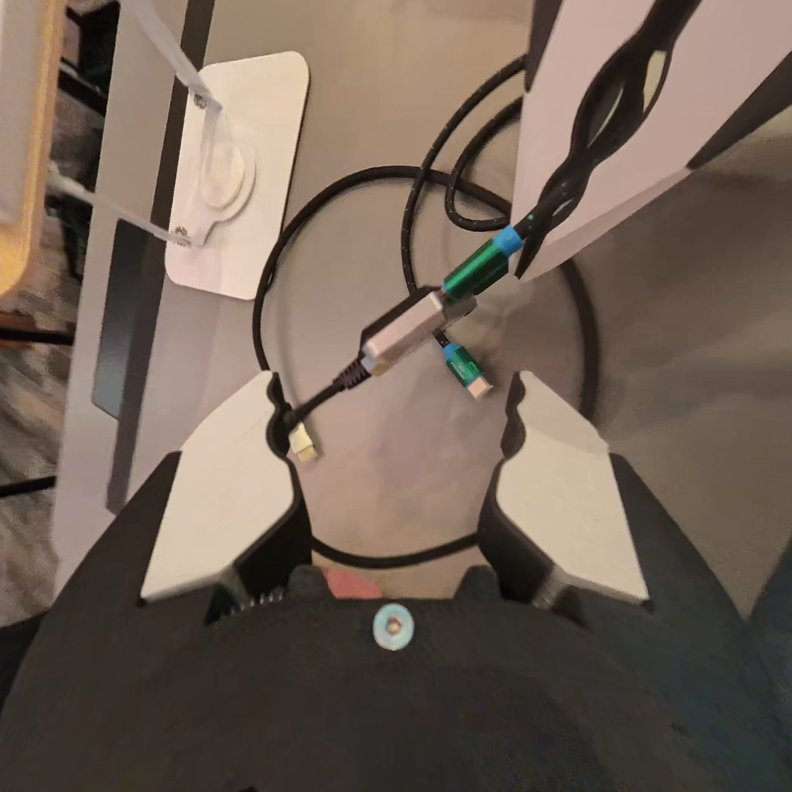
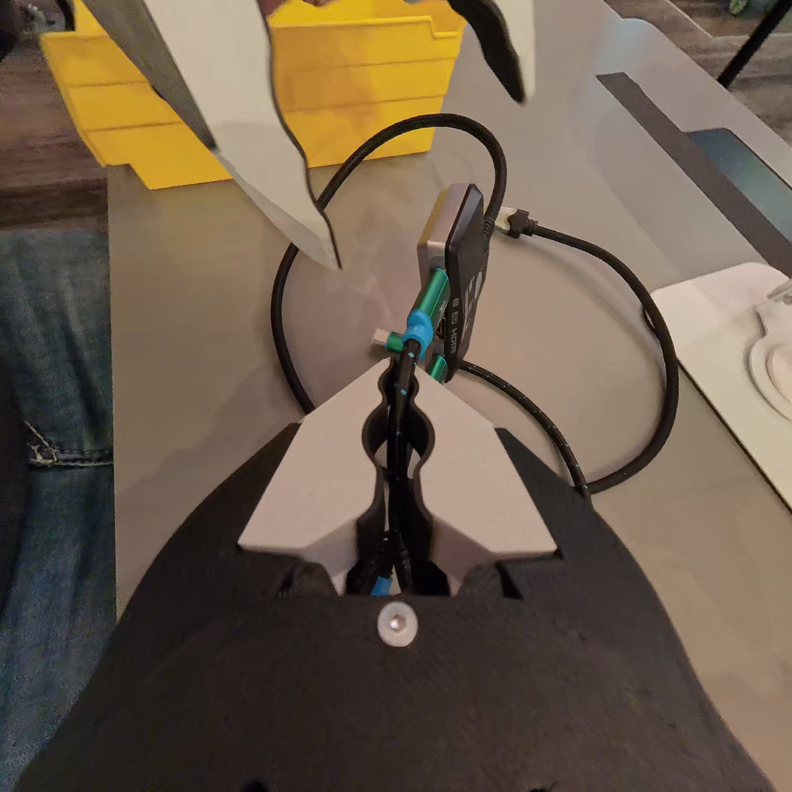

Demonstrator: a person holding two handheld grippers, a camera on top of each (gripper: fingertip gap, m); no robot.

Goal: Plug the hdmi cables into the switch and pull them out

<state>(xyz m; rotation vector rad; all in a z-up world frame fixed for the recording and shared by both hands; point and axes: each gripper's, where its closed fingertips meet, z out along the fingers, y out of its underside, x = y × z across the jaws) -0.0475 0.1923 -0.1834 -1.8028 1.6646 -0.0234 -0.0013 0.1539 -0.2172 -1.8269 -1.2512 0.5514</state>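
Observation:
My right gripper [image 2: 400, 373] is shut on a black braided cable with blue flecks [image 2: 398, 411]. That cable's green plug [image 2: 430, 295] sits in the silver and black switch [image 2: 460, 265], which is tipped up on edge. The left wrist view shows the same switch [image 1: 403, 330], plug [image 1: 475, 265] and the right gripper's fingers [image 1: 570, 141]. A second green plug [image 1: 465, 368] lies loose beside the switch. My left gripper [image 1: 394, 377] is wide open just short of the switch and holds nothing. The switch's own black cable [image 1: 261, 300] loops on the table, and its silver plug [image 1: 306, 445] lies by my left finger.
The grey table [image 1: 385, 107] carries a white flat stand base [image 1: 240, 171] to the left of the cables, also in the right wrist view [image 2: 728, 343]. Yellow bins [image 2: 364, 85] stand at the table's far edge. A person's jeans [image 2: 55, 343] are beside the table.

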